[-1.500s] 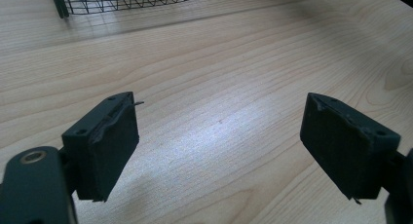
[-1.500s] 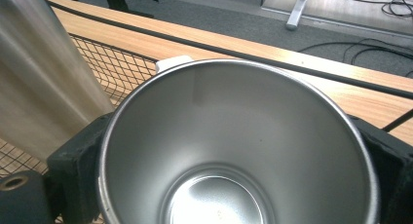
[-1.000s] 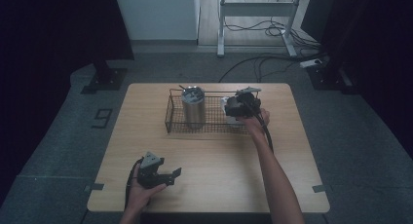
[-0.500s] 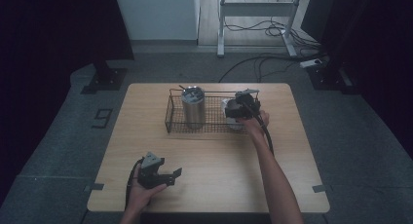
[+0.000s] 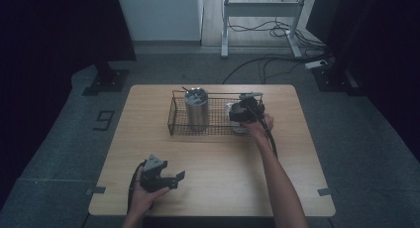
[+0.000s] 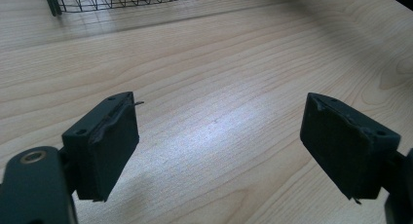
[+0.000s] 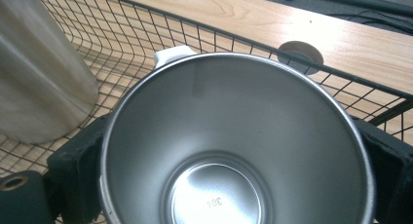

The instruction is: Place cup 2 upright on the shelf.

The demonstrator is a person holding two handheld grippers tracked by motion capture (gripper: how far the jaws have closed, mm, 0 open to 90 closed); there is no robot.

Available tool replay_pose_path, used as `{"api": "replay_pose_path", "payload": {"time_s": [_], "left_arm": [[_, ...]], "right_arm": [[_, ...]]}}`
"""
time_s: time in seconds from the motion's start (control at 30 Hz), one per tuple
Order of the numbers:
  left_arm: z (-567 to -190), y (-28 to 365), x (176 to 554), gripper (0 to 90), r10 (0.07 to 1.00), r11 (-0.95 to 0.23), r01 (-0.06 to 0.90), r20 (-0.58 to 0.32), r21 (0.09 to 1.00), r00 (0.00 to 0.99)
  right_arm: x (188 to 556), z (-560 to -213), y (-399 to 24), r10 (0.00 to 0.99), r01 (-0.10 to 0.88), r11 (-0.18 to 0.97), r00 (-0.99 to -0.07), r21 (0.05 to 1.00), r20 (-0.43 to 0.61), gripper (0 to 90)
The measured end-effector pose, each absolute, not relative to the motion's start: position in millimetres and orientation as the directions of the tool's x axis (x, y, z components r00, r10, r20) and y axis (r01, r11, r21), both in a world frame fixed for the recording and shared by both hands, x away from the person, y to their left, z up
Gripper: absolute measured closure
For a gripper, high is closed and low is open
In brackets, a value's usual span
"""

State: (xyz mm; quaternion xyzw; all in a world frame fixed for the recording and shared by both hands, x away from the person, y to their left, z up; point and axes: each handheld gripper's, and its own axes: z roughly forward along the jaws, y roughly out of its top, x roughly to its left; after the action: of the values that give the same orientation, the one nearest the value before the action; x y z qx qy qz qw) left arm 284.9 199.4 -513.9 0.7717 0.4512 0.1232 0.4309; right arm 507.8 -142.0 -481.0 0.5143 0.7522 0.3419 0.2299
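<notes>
The steel cup (image 7: 236, 141) sits clamped between the two black jaws of the right gripper (image 5: 241, 115), one pad pressed on each side of its wall, so the jaws stand wide, spread to the cup's own width. The cup is inside the wire basket (image 5: 218, 126), at the end nearest this gripper. Its mouth opens straight toward the gripper's camera, and its long axis runs along the jaws, from the rim down to the round bottom, where a small stamped mark shows. A white tab (image 7: 171, 55) juts from beyond the far rim; what it is cannot be made out. To the left of the jaws in the right gripper view stands a tall steel tumbler (image 7: 39, 68), also in the basket, cut off by the frame's edge. In the high view the gripper and hand cover most of the cup, so whether it rests on the basket floor cannot be told.

The left gripper (image 6: 219, 151) is well apart from the basket, low over the bare wooden table (image 6: 234, 63), jaws spread wide with nothing between them. The basket's edge lies beyond its tips.
</notes>
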Motion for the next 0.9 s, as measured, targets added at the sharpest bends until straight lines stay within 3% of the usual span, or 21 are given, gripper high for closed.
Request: {"api": "replay_pose_path", "payload": {"time_s": [0.83, 0.9], "left_arm": [[-515.6, 195.5, 284.6, 14.4, 0.795, -0.239, 0.593, -0.196, 0.769, 0.574], [-516.0, 195.5, 284.9, 14.4, 0.796, -0.238, 0.594, -0.197, 0.769, 0.573]], "right_arm": [[503.0, -478.5, -146.9, 0.931, 0.667, 0.267, -0.366, 0.696, -0.006, 5.1], [502.0, -478.2, -146.5, 0.932, 0.665, 0.264, -0.362, 0.699, -0.008, 0.3]]}}
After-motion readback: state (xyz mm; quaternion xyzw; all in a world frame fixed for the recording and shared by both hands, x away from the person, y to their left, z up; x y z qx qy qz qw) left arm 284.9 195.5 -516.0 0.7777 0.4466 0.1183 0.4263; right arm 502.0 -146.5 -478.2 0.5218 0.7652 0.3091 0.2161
